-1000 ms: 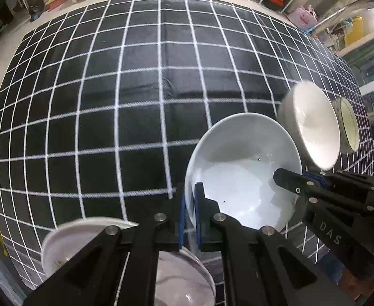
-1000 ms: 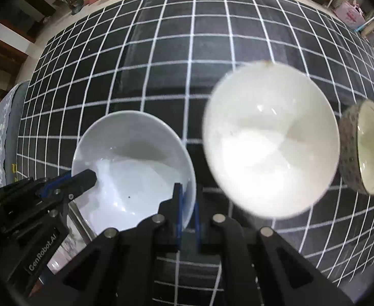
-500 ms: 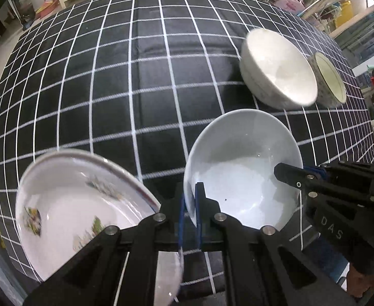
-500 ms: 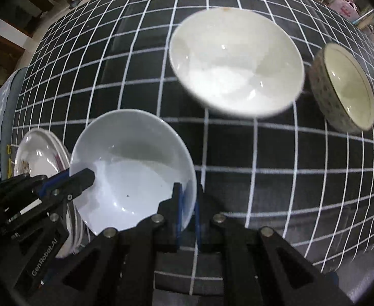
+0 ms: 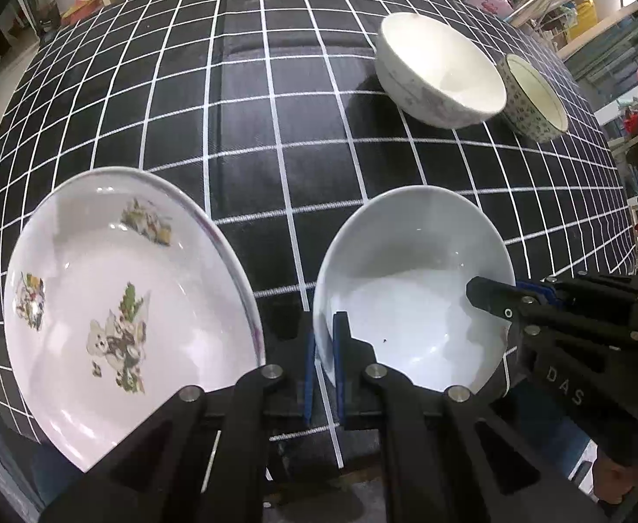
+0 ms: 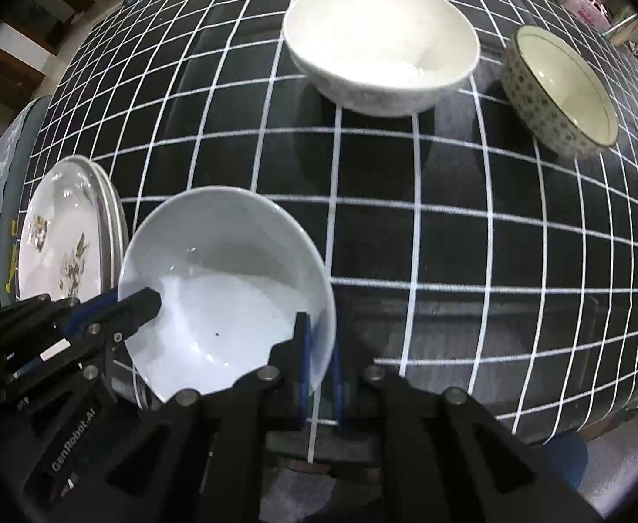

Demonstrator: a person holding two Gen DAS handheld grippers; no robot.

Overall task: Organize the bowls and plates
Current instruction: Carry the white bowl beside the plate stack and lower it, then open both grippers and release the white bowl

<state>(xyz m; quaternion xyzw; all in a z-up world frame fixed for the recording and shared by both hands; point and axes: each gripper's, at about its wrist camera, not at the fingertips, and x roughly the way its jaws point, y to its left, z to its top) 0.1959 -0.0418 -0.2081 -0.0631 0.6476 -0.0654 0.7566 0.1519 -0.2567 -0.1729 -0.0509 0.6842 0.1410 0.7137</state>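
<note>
Gripping the plain white glazed ceramic bowl from both sides, I have each pair of fingers pinched down over its thin rim: my left gripper clamps the edge nearest its own camera, and my right gripper clamps the opposite edge, one finger inside the wall and one outside in each case. The bowl hangs between the two tools above the black tablecloth with its white grid lines, and that two-point hold is where I see trouble. If my hands drift apart or twist against each other, the smooth glaze could slide out of one pinch, leaving the bowl swinging from the other, or the rim could chip. Just beside my left fingers, on their outer side, sits the stack of shallow white plates printed with small floral motifs; the bowl's wall looks close to that stack, so a careless sideways move might knock it. Ahead of both sets of fingers, well apart from the bowl, stand a larger cream-white porcelain bowl and, just beside it, a smaller speckled bowl with a dark rim. Open cloth lies between me and them, so nothing blocks a path toward those bowls, I judge.
</note>
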